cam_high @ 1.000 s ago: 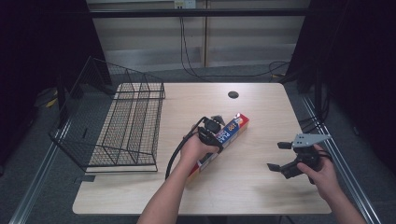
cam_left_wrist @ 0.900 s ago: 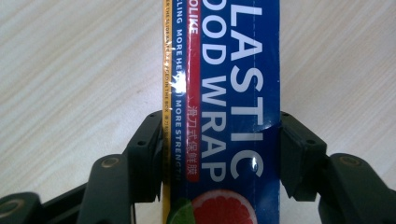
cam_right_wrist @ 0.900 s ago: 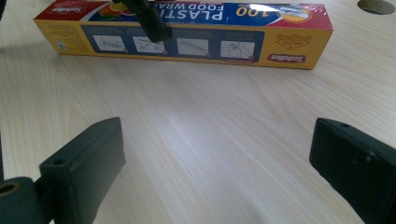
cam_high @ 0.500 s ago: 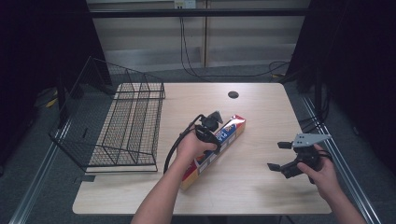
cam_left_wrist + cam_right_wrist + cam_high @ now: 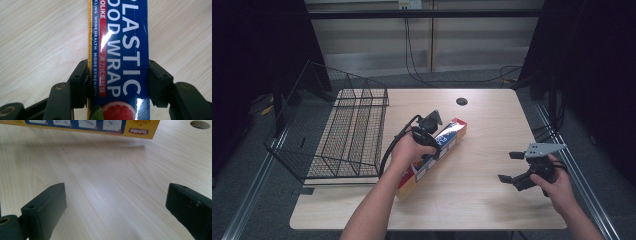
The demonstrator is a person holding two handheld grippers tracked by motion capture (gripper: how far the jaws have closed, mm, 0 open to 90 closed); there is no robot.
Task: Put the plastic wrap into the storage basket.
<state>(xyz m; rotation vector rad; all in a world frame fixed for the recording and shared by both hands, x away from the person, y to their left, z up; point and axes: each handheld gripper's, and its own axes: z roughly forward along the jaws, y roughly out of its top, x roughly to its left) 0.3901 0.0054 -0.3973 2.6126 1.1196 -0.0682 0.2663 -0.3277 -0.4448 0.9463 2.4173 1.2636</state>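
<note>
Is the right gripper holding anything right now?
No, in its own view the right gripper has its jaws wide apart over bare table.

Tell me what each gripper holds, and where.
Left gripper clamps the plastic wrap box across its long sides, near mid-length. Right gripper is open, holding nothing.

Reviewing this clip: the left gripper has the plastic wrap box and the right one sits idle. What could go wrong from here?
1. The left gripper clamps the plastic wrap box across its width partway along its length; the long box may swing or slip in the jaws.
2. The wire basket stands close on the left; a box end could catch its rim.
3. The right gripper is open and apart, giving no support.
</note>
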